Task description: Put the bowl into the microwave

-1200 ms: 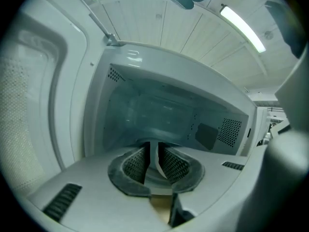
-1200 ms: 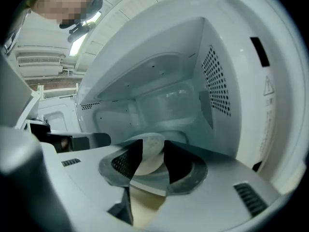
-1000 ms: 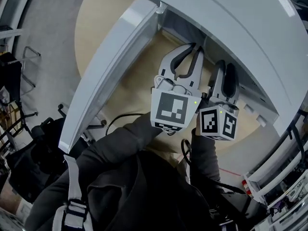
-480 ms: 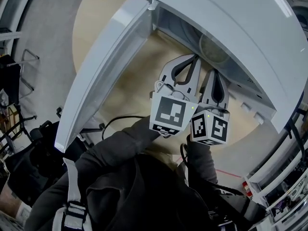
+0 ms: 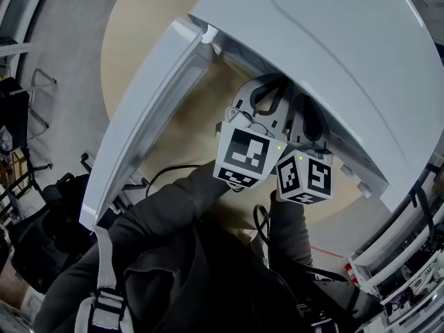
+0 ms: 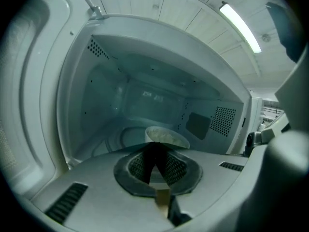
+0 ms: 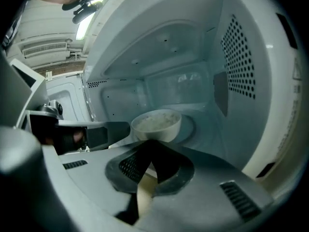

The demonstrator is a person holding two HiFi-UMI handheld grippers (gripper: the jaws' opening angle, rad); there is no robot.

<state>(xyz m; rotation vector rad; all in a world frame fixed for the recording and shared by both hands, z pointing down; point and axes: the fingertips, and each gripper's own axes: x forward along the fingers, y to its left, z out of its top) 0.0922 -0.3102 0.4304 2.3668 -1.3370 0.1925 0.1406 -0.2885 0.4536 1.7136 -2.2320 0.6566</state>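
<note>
The white microwave (image 5: 326, 61) stands open, its door (image 5: 149, 109) swung out to the left. A pale bowl (image 7: 156, 123) with whitish food in it sits on the turntable inside, also seen in the left gripper view as the bowl (image 6: 166, 137). My left gripper (image 6: 154, 151) is shut and holds nothing, just short of the bowl at the cavity mouth. My right gripper (image 7: 153, 146) is beside it, also shut and empty, its tips just in front of the bowl. In the head view the left gripper (image 5: 260, 99) and right gripper (image 5: 309, 123) reach under the microwave's top, which hides their tips.
The microwave sits on a round wooden table (image 5: 139, 19). The cavity's perforated right wall (image 7: 239, 62) is close to my right gripper. A black cable (image 5: 170, 172) lies by the table edge. Chairs and clutter stand on the floor at the left (image 5: 28, 116).
Both grippers' jaws have come together. The two grippers drew back a little from the cavity, then the view shifted so the microwave's top covers their tips again.
</note>
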